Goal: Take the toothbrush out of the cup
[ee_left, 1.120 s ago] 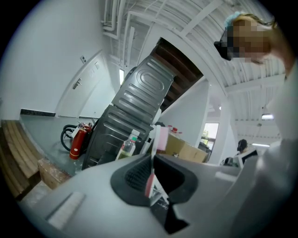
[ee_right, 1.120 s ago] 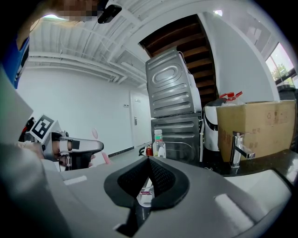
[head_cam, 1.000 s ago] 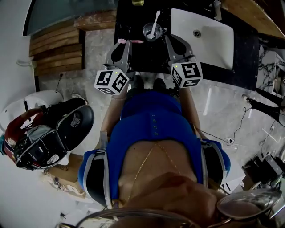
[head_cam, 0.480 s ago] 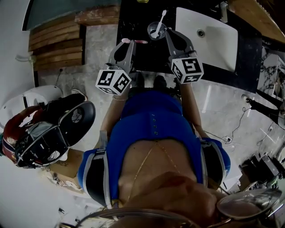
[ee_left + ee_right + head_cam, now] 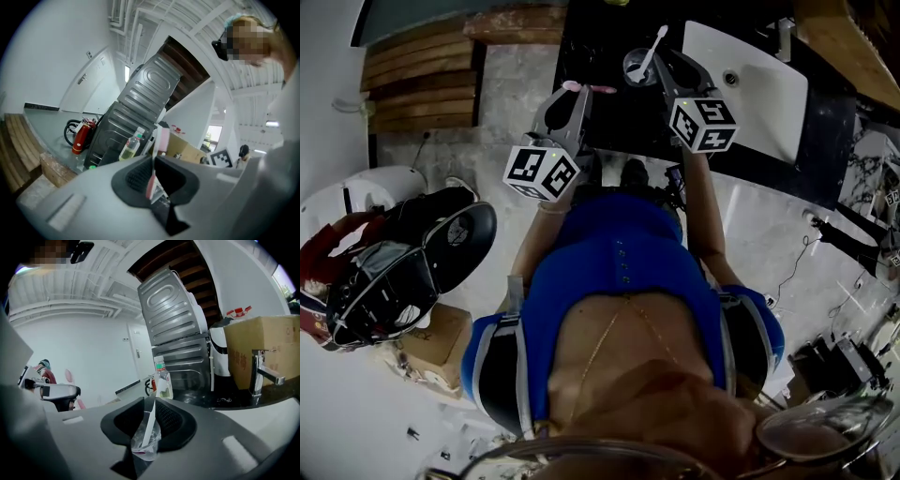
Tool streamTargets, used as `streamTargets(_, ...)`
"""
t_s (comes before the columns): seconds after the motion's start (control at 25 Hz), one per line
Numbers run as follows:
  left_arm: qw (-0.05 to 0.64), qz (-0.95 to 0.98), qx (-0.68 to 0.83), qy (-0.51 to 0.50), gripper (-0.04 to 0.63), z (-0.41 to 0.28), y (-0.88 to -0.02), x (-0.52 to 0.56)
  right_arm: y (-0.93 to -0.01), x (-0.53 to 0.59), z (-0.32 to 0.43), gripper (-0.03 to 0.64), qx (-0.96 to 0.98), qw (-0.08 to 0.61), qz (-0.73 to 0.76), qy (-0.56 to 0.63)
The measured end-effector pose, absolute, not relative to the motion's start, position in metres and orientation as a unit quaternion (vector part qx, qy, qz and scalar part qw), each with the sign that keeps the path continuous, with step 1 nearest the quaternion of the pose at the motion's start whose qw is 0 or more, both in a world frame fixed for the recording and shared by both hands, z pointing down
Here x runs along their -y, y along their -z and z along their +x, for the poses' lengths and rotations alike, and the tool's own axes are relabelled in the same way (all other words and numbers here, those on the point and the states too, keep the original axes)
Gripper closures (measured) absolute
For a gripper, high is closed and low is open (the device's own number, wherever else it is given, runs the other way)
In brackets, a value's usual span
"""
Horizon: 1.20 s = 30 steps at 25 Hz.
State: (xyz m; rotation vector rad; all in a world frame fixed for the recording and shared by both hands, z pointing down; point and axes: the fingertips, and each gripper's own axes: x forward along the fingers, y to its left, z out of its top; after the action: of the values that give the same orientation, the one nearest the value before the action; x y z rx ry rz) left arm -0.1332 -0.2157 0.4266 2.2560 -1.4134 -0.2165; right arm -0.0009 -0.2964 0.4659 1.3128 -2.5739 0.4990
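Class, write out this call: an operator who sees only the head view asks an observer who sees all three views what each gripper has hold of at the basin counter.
Operator: From above, I can't tell whether the left gripper is clamped on that pink stick.
Observer: The left gripper has its jaws shut on the handle of a pink toothbrush, with the brush head sticking up.
Operator: And the right one, by the cup?
Observer: The right gripper has the clear cup between its jaws, which press against its sides. A white toothbrush stands inside the cup.
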Motion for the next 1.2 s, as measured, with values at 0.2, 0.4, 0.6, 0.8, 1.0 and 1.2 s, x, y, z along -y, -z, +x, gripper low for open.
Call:
streamTargets(0.2,0.234,0.816,0.523,0.074,0.575,-0.142,-0.432,0.215,-0.479,0.312,-0.006,0.535,0.866,0.117,0.453,-0.178)
streamTargets(0.4,0.24,0.808,0.533,0.076,0.575,-0.151,-0.439,0.213,-0.486,0.322,-0.009,0.557,0.861,0.123,0.461,-0.178)
streamTargets(0.6,0.238,0.807,0.535,0.073,0.575,-0.159,-0.445,0.214,-0.492,0.323,-0.011,0.585,0.862,0.109,0.457,-0.19)
streamTargets(0.8,0.231,0.809,0.536,0.07,0.575,-0.16,-0.441,0.214,-0.482,0.321,-0.008,0.603,0.868,0.091,0.451,-0.185)
streamTargets(1.0,0.23,0.814,0.529,0.073,0.575,-0.156,-0.44,0.213,-0.466,0.315,-0.004,0.604,0.878,0.061,0.445,-0.168)
streamTargets(1.2,0.226,0.819,0.521,0.074,0.575,-0.15,-0.434,0.212,-0.436,0.31,0.008,0.604,0.882,0.017,0.449,-0.145)
